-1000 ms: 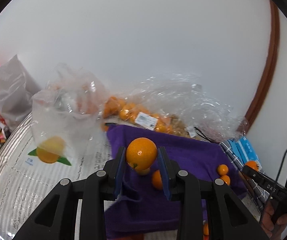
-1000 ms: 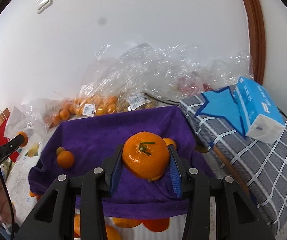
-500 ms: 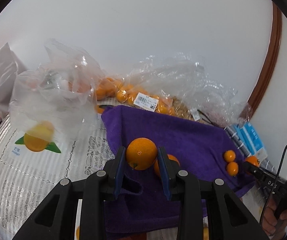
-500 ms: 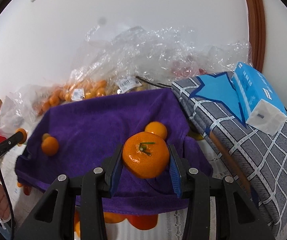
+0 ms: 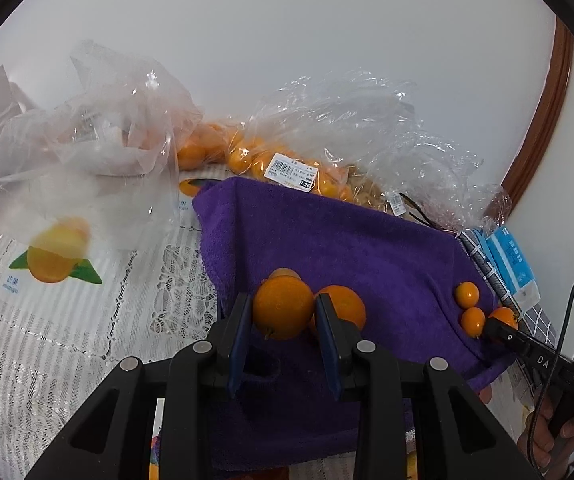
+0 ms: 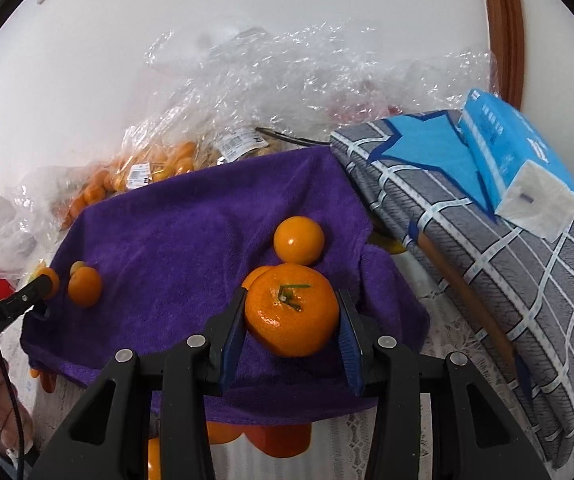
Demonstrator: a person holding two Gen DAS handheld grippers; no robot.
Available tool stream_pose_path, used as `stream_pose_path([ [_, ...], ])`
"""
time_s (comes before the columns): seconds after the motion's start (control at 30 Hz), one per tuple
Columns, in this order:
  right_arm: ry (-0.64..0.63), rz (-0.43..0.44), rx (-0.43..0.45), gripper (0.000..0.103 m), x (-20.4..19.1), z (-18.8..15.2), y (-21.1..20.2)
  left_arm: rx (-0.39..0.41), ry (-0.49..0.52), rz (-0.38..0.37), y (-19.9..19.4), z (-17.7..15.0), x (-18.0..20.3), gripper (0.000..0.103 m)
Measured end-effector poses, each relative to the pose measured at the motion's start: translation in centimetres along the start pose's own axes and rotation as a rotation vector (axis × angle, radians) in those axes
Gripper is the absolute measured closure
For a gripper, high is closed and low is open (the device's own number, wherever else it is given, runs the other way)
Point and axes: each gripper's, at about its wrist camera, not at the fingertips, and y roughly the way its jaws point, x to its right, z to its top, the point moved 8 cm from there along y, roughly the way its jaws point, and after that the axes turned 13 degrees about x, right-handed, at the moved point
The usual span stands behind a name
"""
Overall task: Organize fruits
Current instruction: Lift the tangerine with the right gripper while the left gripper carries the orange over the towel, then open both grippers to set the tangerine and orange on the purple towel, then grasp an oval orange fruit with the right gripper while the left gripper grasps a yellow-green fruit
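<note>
My left gripper [image 5: 283, 312] is shut on a smooth orange [image 5: 283, 306] just above the left part of the purple towel [image 5: 347, 240]. Another orange [image 5: 347, 304] lies right beside it, and two small ones [image 5: 467, 294] lie at the towel's right edge. My right gripper [image 6: 291, 312] is shut on a mandarin with a green stem [image 6: 291, 310] over the right front of the purple towel [image 6: 191, 248]. A loose orange [image 6: 299, 240] lies just beyond it and another [image 6: 85, 286] at the towel's left edge, near the left gripper's tip [image 6: 47, 282].
Clear plastic bags of small oranges [image 5: 247, 152] lie behind the towel against the wall. A crumpled empty bag [image 5: 87, 168] stands at the left on a lace cloth [image 5: 67, 340]. A grey checked cloth [image 6: 507, 260] with a blue tissue pack [image 6: 519, 160] lies at the right.
Both grippers have moved forward and down toward the towel, each still holding its fruit. The loose oranges on the towel now appear closer.
</note>
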Motion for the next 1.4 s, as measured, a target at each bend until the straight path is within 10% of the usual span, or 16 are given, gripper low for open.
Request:
stream_pose_path([
  [0.87, -0.062, -0.047, 0.080, 0.055, -1.2, 0.4, -3.5, -0.021, 0.016, -0.032, 0.2, 0.0, 0.9, 0.066],
  [1.4, -0.181, 0.100, -0.063, 0.066, -6.9, -8.2, -8.4, 0.074, 0.023, -0.038, -4.8, 0.3, 0.8, 0.060],
])
